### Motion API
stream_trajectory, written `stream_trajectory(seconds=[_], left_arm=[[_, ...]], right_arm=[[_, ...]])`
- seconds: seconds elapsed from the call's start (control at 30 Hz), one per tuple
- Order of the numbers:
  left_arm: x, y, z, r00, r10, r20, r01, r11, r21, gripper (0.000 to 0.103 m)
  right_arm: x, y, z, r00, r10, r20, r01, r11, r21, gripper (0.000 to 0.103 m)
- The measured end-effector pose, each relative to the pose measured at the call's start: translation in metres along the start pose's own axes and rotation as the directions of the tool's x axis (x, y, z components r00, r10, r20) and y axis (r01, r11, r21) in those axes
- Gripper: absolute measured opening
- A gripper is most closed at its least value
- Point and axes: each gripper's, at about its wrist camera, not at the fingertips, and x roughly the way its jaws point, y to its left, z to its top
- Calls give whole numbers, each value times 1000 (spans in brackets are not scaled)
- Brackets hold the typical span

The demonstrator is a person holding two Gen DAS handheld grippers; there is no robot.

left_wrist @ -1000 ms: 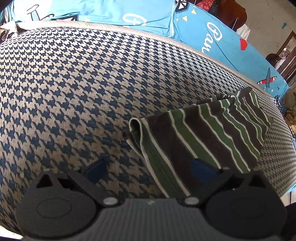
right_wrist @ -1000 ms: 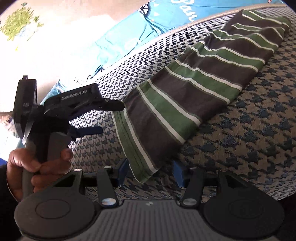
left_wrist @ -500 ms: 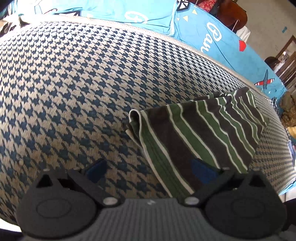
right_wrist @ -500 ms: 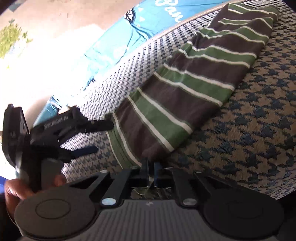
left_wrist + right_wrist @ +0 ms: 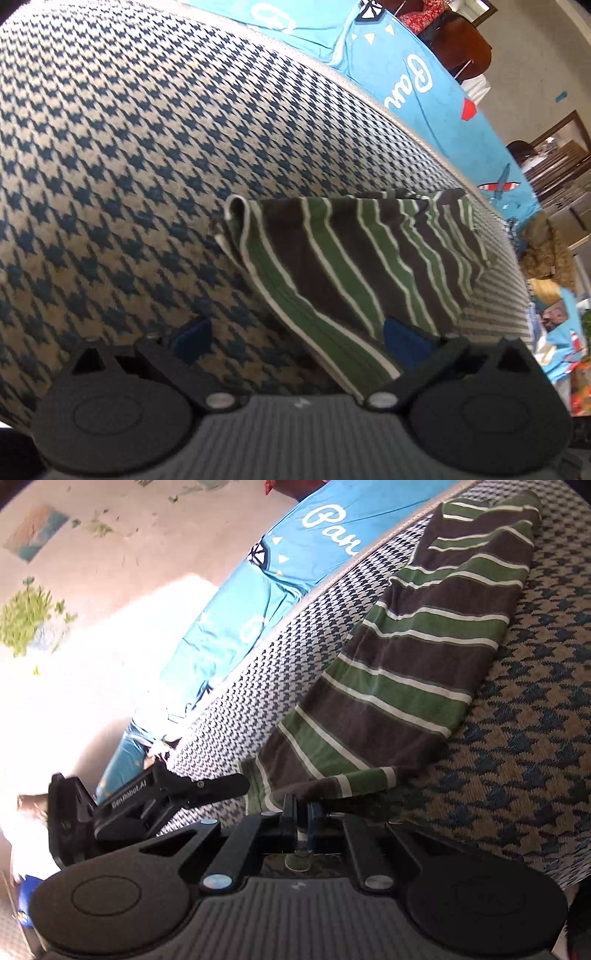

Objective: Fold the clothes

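right claw is clamped narrow on the near hem corner of the striped garment. left claw stands wide, its fingers straddling the garment's near edge, one pad over the cloth. the garment, folded into a long strip, lies on the houndstooth mattress, running toward its far edge. blue printed sheet beyond.

The striped garment hem vanishes between the right tool (fingertips barely visible).
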Motion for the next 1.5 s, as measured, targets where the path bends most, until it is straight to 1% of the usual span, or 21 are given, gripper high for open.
stream_trajectory(seconds=[0.13,0.27,0.43,0.6,0.7,0.77,0.83,0.87,0.93,1.0,1.03,1.1,1.17,1.27,1.37,1.43,1.5], left_arm=[[5,-1,10,999,-29,-22,29,1000,0,103],[21,-11,19,998,-51,-38,51,999,-5,103],[29,-16,17,998,-60,-29,60,998,-10,103],[48,-26,26,994,-109,-31,108,993,-38,103],[57,-30,31,992,-123,-27,122,992,-44,103],[58,-32,33,992,-127,-25,126,991,-46,102],[57,-32,33,991,-131,-25,129,991,-39,99],[54,-31,33,992,-127,-27,126,992,-29,95],[50,-30,33,993,-115,-31,115,993,-4,91],[51,-33,36,994,-109,-34,109,994,14,82],[51,-35,37,993,-108,-36,109,994,20,81],[54,-39,42,993,-111,-37,112,993,25,80],[53,-42,45,993,-112,-36,113,993,36,80],[49,-46,49,993,-115,-37,117,991,58,80],[47,-49,50,992,-115,-43,118,990,75,80],[47,-52,52,992,-117,-45,120,990,79,80],[46,-51,54,992,-116,-50,120,990,78,80]], right_arm=[[-4,0,5,1000,10,17,-10,1000,9,8],[-8,0,9,999,24,32,-25,999,21,8],[-11,-1,9,999,28,34,-29,999,26,8],[-11,-2,8,999,33,26,-33,999,33,8],[-11,-3,7,999,34,19,-35,999,40,8],[-11,-3,4,1000,15,9,-15,1000,25,8],[-9,-1,1,1000,-11,-10,11,1000,-10,8],[-8,1,0,999,-27,-20,26,999,-38,8],[-7,8,-3,997,-66,-36,61,992,-114,11],[-8,17,-7,992,-119,-36,109,972,-208,11],[-9,21,-10,989,-143,-33,130,958,-255,12],[-13,28,-15,982,-187,-14,171,924,-341,13],[-17,37,-20,976,-217,32,210,883,-421,21],[-24,49,-28,964,-242,109,263,809,-525,27],[-21,59,-35,968,-218,125,248,764,-596,29],[-12,64,-42,975,-199,102,217,735,-642,29],[-1,68,-49,977,-196,83,198,699,-687,32]])
